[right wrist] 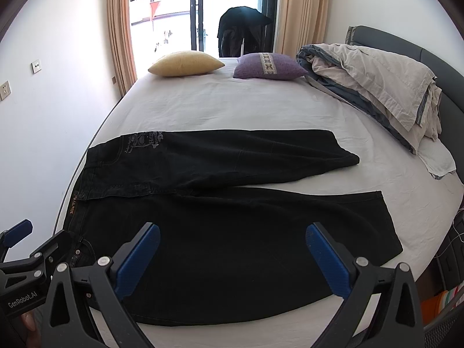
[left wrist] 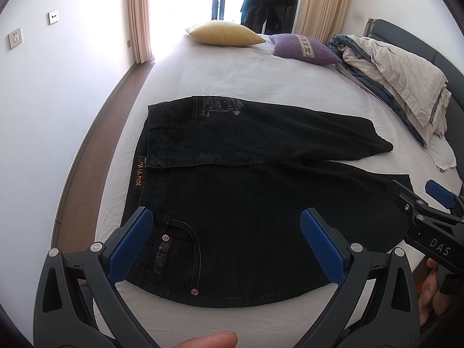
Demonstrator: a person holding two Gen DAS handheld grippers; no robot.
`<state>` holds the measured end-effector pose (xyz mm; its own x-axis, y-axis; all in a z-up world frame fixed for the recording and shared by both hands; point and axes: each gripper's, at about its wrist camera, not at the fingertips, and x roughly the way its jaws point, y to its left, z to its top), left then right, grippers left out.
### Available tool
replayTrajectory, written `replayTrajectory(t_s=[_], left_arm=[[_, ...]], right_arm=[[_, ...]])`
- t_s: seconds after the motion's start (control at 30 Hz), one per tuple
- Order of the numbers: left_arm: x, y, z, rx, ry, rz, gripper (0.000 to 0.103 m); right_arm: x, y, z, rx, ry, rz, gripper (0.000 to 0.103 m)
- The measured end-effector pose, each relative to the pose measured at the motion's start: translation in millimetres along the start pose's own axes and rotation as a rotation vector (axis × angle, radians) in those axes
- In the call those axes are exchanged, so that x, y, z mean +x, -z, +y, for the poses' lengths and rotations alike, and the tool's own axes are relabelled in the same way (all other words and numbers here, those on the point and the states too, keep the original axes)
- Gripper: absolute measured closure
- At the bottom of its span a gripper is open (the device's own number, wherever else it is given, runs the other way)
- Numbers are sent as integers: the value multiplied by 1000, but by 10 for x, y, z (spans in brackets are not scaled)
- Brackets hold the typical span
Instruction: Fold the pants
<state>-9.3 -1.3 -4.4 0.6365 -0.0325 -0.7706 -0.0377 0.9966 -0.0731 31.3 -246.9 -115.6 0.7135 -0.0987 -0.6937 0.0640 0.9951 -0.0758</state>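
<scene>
pants [left wrist: 255,203] of black denim lie spread flat on the white sheet of the bed [left wrist: 232,75], waistband toward the left edge of the mattress and both legs running off to the right. the far leg carries a pale printed graphic near its pocket and ends in a slightly rumpled hem; the near leg lies just beside it, wider and flatter, with a studded front pocket close to the near edge of the bed. an orange-lettered label sits on the waistband.

the left gripper [left wrist: 226,249] hovers above the waist end of the near leg, its blue-padded fingers [left wrist: 132,249] spread wide apart with nothing between them. the right gripper [right wrist: 232,261] hangs over the middle of the same leg, jaws likewise parted and empty; in the left wrist view its black frame shows near the hem at the right.

beyond the pants, a yellow pillow [right wrist: 185,63] and a purple pillow [right wrist: 268,66] rest at the far side of the bed, well apart from the garment. a bundled beige and blue quilt [right wrist: 374,78] is heaped against the grey headboard [right wrist: 406,43] on the right. tan curtains [right wrist: 120,29] frame a bright balcony door [right wrist: 200,8], where a dark garment [right wrist: 242,30] hangs.
</scene>
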Motion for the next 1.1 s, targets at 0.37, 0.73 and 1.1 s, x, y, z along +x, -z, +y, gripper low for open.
replayTrajectory(t_s=[0.37,0.73,1.1], left_arm=[[2,4,2,0,1,1,0],[33,51,-5,-1,1,4,0],[123,64,-34,8,-1,15,0]], right_arm=[[3,-7,-3,0,-1,1,0],[29,61,37,-1,-7,5,0],[81,39,43,-4,-17,15,0]])
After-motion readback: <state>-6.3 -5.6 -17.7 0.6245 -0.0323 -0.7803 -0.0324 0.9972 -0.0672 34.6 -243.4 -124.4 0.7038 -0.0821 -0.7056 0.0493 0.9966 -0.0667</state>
